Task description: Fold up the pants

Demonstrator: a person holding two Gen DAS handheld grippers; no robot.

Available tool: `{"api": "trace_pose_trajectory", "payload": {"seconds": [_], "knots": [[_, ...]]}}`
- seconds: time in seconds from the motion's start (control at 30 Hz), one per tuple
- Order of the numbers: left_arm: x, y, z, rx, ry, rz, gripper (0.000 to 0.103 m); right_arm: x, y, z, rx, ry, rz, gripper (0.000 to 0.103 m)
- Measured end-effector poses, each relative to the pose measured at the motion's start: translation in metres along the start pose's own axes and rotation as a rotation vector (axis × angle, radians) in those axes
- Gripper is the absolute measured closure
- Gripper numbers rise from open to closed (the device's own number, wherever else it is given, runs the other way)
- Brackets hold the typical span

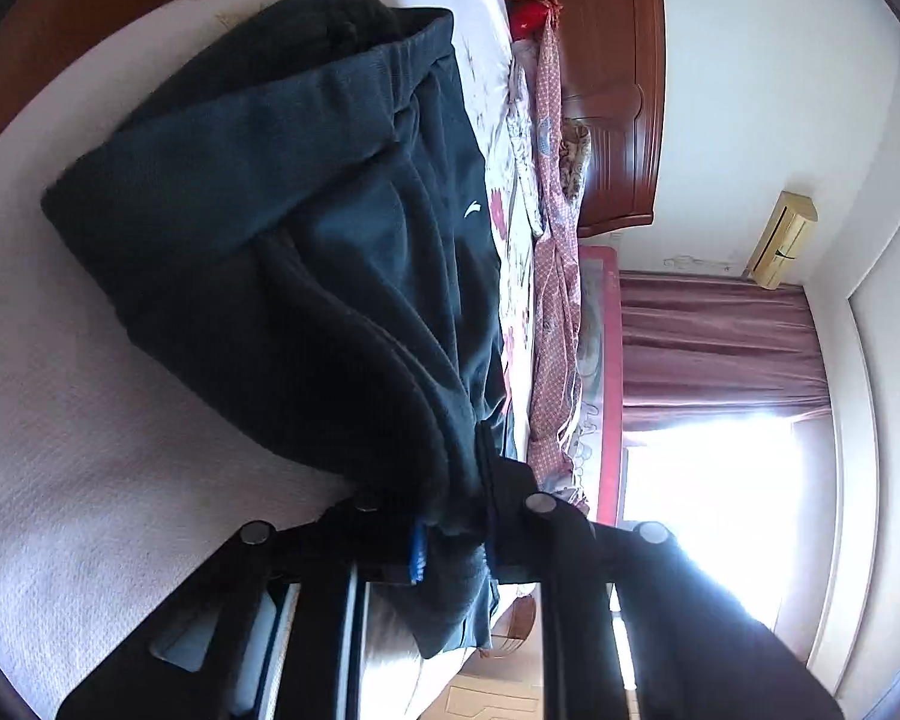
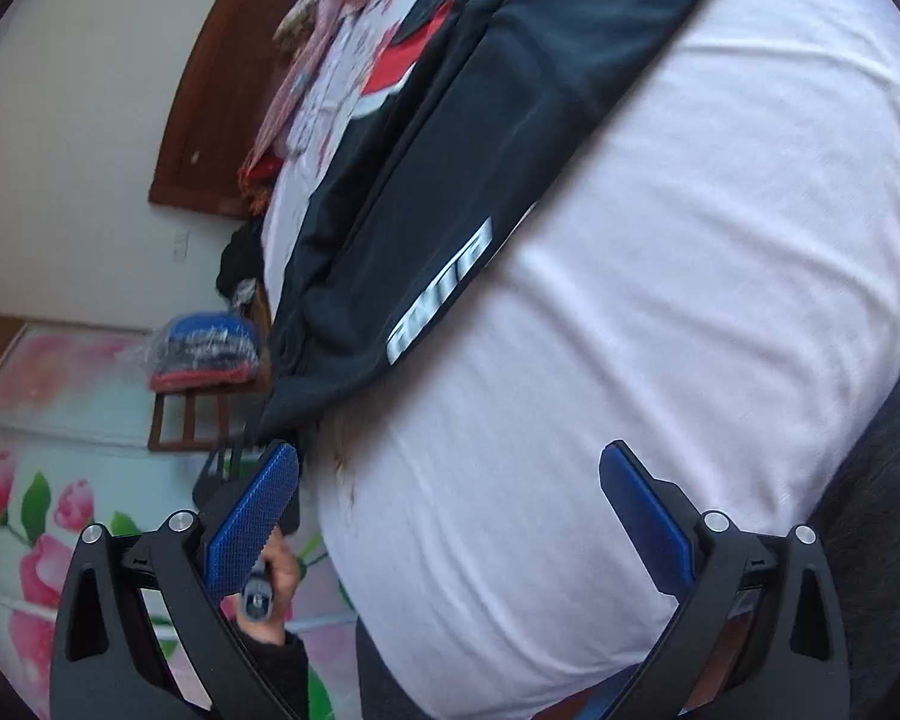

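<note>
Left gripper (image 1: 450, 531) clamped on bunched hem of dark navy knit sweatpants (image 1: 306, 228); pants stretch away lengthwise across white quilted mattress (image 1: 60, 420). Right gripper (image 2: 450, 516) wide, empty, over bare mattress; nearest pants edge lies ahead, toward its left finger. No containers in view.

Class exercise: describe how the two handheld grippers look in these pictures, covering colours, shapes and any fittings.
Right gripper: black angular arms with cut-out slots, silver round pivot bolts, blue finger pads with a fine grid texture. Left gripper: the same black frame and silver bolts, a sliver of blue pad showing.
</note>
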State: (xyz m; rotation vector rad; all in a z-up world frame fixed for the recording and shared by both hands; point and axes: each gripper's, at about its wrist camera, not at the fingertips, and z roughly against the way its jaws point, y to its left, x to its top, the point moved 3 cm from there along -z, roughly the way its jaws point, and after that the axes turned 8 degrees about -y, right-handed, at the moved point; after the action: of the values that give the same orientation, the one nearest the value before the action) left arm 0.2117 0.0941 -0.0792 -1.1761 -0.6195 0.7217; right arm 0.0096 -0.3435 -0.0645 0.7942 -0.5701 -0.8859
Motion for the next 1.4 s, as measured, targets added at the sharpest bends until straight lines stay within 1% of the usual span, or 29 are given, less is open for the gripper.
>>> {"api": "trace_pose_trajectory", "payload": {"seconds": [0.07,0.13,0.17,0.2,0.27,0.33,0.37,0.43,0.47,0.53,0.63,0.67,0.8,0.9,0.93,0.97,1.03,1.13,1.2,1.27,1.33,1.37,1.4], "knots": [[0.001,-0.005,0.006,-0.007,-0.004,-0.005,0.093,0.037,-0.019,0.006,-0.021,-0.069,-0.091,0.003],[0.001,-0.012,0.013,-0.017,-0.008,-0.019,0.093,0.067,-0.032,0.004,-0.05,-0.1,-0.151,0.003],[0.001,-0.016,0.017,-0.028,-0.008,-0.021,0.093,0.078,-0.036,0.004,-0.048,-0.118,-0.176,0.003],[0.001,-0.018,0.02,-0.038,-0.008,-0.019,0.094,0.087,-0.038,0.0,-0.019,-0.125,-0.193,0.003],[0.002,-0.022,0.027,-0.045,-0.013,-0.035,0.094,0.101,-0.042,-0.006,-0.025,-0.139,-0.208,0.003],[0.002,-0.021,0.032,-0.058,-0.016,-0.013,0.094,0.11,-0.043,-0.011,0.024,-0.137,-0.222,0.005],[0.003,-0.021,0.032,-0.062,-0.015,-0.013,0.094,0.112,-0.042,-0.014,0.033,-0.142,-0.228,0.005],[0.002,-0.021,0.035,-0.063,-0.019,-0.028,0.094,0.117,-0.04,-0.017,0.076,-0.143,-0.228,0.006],[0.002,-0.02,0.035,-0.06,-0.017,-0.028,0.094,0.117,-0.037,-0.021,0.074,-0.145,-0.228,0.007],[0.004,-0.019,0.037,-0.055,-0.018,-0.02,0.094,0.121,-0.036,-0.026,0.105,-0.157,-0.24,0.007],[0.001,-0.012,0.038,-0.047,-0.02,-0.021,0.094,0.128,-0.042,-0.024,0.121,-0.192,-0.25,0.007],[0.001,-0.013,0.032,-0.048,-0.021,-0.02,0.094,0.129,-0.04,-0.025,0.121,-0.205,-0.241,0.009],[0.001,-0.009,0.028,-0.049,-0.024,-0.02,0.093,0.133,-0.035,-0.029,0.061,-0.226,-0.222,0.01],[0.0,-0.008,0.027,-0.051,-0.029,-0.011,0.093,0.133,-0.031,-0.031,-0.001,-0.237,-0.183,0.017],[0.0,-0.008,0.027,-0.048,-0.032,-0.013,0.093,0.133,-0.028,-0.035,0.004,-0.226,-0.156,0.044],[-0.001,-0.008,0.026,-0.048,-0.032,-0.012,0.093,0.134,-0.029,-0.039,0.031,-0.199,-0.145,0.082],[0.0,-0.006,0.026,-0.044,-0.033,-0.013,0.093,0.134,-0.037,-0.047,0.0,-0.171,-0.146,0.093],[0.0,-0.006,0.029,-0.039,-0.041,-0.016,0.093,0.132,-0.046,-0.044,0.026,-0.182,-0.163,0.097],[-0.001,-0.009,0.035,-0.042,-0.062,-0.039,0.093,0.133,-0.041,-0.036,0.031,-0.187,-0.114,0.097],[-0.001,-0.013,0.042,-0.055,-0.08,-0.05,0.094,0.132,-0.034,-0.024,0.056,-0.185,-0.076,0.098],[-0.004,-0.024,0.052,-0.068,-0.101,-0.083,0.094,0.135,-0.028,-0.01,0.082,-0.181,-0.042,0.098],[-0.006,-0.03,0.058,-0.074,-0.106,-0.101,0.094,0.136,-0.024,-0.002,0.091,-0.179,-0.021,0.101],[-0.009,-0.035,0.065,-0.085,-0.112,-0.112,0.094,0.137,-0.021,0.005,0.096,-0.173,0.003,0.101]]}}
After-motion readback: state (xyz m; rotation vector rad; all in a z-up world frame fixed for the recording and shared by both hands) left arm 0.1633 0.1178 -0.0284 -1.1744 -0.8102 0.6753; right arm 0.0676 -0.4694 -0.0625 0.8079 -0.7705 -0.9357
